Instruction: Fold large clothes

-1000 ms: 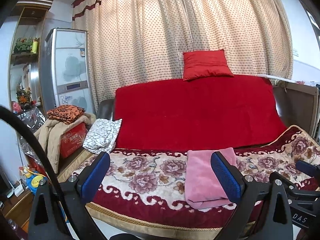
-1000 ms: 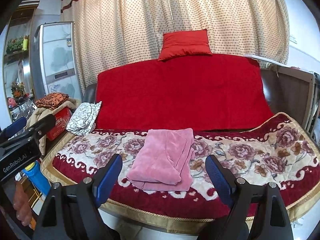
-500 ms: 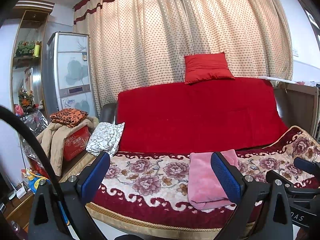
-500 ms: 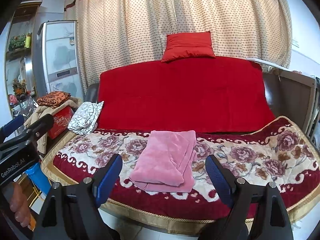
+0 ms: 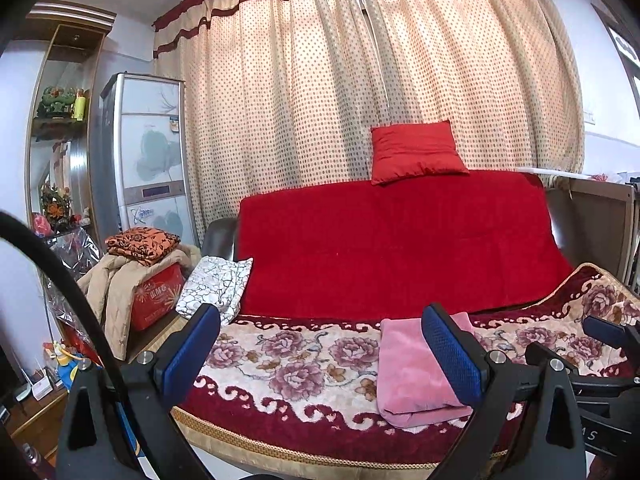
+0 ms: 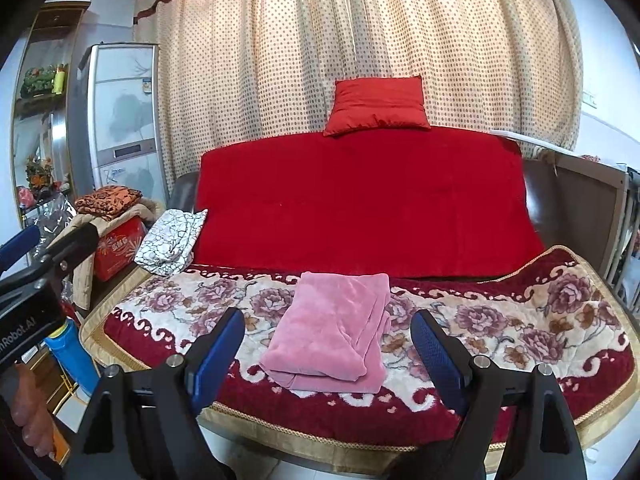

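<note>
A folded pink garment [image 6: 334,330] lies flat on the floral blanket [image 6: 500,328] that covers the sofa seat. The left wrist view shows the same pink garment [image 5: 412,368] partly behind one blue pad. My right gripper [image 6: 330,354] hovers in front of the sofa edge, open, with nothing between its fingers. My left gripper [image 5: 324,350] is open too and empty, held back from the seat. Each gripper shows at the side of the other's view.
A red cover [image 6: 368,200] drapes the sofa back, with a red cushion [image 6: 378,106] on top before dotted curtains. A white patterned cloth [image 6: 170,240] lies at the seat's left end. Beside it stands a red box [image 6: 118,248] under piled clothes. A blue bottle [image 6: 74,356] stands on the floor.
Both views have drifted back and slightly up from the sofa, so the seat sits lower in frame. The pink garment has not moved and both grippers stay open.
</note>
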### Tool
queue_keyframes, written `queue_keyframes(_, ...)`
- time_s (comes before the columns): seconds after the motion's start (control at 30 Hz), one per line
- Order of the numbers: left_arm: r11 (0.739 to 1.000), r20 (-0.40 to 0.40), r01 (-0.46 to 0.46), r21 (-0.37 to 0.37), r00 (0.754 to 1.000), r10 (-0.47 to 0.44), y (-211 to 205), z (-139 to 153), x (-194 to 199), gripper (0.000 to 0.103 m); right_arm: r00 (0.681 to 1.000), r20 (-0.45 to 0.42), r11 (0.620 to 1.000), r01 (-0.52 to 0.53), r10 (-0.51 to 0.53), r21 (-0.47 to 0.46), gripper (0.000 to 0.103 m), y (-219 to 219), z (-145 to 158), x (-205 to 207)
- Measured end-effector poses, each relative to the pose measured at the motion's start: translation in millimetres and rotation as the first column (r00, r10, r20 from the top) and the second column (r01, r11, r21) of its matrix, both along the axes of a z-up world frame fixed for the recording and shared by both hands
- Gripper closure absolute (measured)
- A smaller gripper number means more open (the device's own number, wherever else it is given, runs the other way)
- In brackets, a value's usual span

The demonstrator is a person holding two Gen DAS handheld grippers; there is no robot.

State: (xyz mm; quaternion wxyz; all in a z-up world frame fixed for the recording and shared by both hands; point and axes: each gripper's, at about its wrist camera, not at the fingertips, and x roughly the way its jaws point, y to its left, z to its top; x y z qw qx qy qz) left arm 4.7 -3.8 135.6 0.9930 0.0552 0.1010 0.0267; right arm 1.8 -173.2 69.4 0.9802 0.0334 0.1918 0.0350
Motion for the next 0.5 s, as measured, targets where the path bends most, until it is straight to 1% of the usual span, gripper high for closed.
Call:
queue_keyframes(0.27, 1.000, 0.034, 0.005, -0.004, 0.999, -0.005, 2.0, 7.3, -12.1, 0.002, 1.000, 0.016, 1.000, -0.012, 0.012, -0.002, 0.015, 4.3, 3.1, -5.0)
queue_keyframes(0.5, 1.000, 0.036, 0.021, -0.015, 0.999, -0.020, 2.1, 8.8, -13.0, 0.002, 1.000, 0.018, 1.000, -0.015, 0.015, -0.005, 0.015, 6.1, 2.3, -5.4)
